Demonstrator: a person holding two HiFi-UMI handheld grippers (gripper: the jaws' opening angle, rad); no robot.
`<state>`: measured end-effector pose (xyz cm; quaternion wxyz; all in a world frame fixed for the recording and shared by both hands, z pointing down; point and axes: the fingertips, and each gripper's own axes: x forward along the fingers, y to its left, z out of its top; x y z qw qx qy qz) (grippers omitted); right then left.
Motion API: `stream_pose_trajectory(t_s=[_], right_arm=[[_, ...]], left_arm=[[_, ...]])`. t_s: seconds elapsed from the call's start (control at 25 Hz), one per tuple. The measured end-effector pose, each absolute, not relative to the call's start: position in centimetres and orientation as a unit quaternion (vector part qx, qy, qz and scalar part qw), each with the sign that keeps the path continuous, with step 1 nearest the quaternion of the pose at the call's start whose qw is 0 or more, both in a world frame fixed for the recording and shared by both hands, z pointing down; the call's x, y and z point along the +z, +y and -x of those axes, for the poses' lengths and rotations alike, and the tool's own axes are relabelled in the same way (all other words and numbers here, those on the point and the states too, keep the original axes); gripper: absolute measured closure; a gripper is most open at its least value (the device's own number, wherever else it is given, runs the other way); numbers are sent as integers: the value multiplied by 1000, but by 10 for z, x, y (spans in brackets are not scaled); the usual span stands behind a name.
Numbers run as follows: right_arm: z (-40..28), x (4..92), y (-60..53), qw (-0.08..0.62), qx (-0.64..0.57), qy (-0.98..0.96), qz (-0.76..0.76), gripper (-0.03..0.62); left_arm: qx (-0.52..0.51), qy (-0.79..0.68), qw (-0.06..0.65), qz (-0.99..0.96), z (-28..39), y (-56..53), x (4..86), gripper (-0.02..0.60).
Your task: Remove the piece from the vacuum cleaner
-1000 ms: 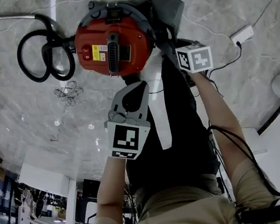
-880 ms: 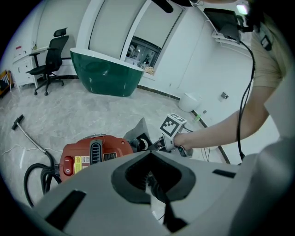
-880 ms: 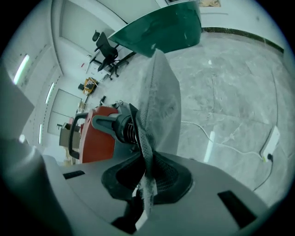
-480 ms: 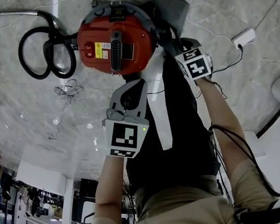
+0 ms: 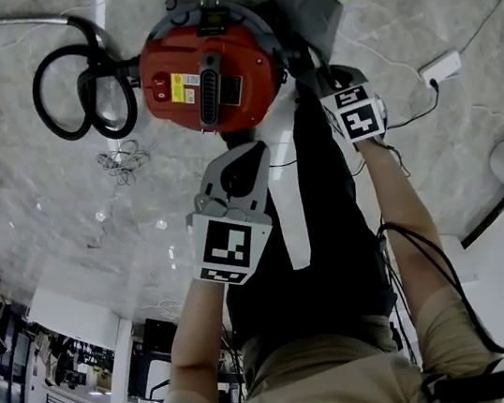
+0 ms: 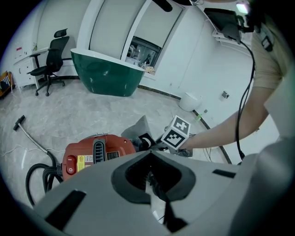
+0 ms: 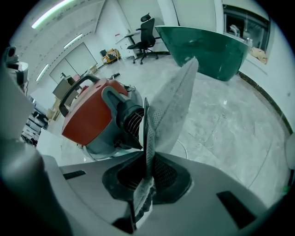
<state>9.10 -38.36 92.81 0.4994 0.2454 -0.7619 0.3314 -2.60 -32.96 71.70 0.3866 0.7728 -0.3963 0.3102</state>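
A red vacuum cleaner (image 5: 204,75) lies on the marble floor, also seen in the left gripper view (image 6: 97,154) and the right gripper view (image 7: 85,115). A grey fabric filter piece (image 5: 307,7) sticks up beside its black rear end. My right gripper (image 5: 308,73) is shut on this piece (image 7: 173,106), whose cloth runs down between the jaws (image 7: 146,133). My left gripper (image 5: 238,158) hangs just below the vacuum, apart from it. Its jaws (image 6: 150,177) look shut with nothing between them.
The vacuum's black hose (image 5: 83,90) coils to the left, with a tangle of thin wire (image 5: 122,159) below it. A white power strip (image 5: 439,66) and its cable lie to the right. A green counter (image 6: 108,76) and an office chair (image 6: 53,60) stand further off.
My right gripper has rolled about its own axis, so its marker cube now shows tilted, and the grey piece has shifted slightly with it. The left gripper has stayed still.
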Motion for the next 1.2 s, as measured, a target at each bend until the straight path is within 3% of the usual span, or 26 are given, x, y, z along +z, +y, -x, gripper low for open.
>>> stream_pose_trajectory(t_s=[1.2], right_arm=[[-102, 941, -393, 540, 280, -766, -207, 568]], left_arm=[[295, -411, 388, -770, 24, -322, 718, 578]])
